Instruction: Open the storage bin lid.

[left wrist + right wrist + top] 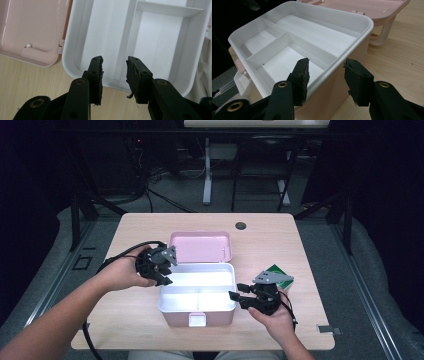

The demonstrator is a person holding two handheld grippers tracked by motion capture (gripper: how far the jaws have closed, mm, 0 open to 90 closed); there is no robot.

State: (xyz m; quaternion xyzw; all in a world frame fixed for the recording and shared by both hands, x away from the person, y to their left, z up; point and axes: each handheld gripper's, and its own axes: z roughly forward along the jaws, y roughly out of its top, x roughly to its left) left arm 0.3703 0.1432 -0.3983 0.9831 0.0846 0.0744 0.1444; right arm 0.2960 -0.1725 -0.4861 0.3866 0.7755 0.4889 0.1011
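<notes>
Here, pale wood table (280, 240), dim room, both grippers' fingers (96, 72) released.

A light wooden table (135, 320) stands on grey carpet (175, 195) in a dark room, cables (165, 200) behind.

A green packet (278, 272) lies on the light wooden surface (280, 240) near its right edge. A dark round grommet (241, 225) sits in the surface near the far edge. Beyond it stands a white desk leg (207, 175)
</notes>
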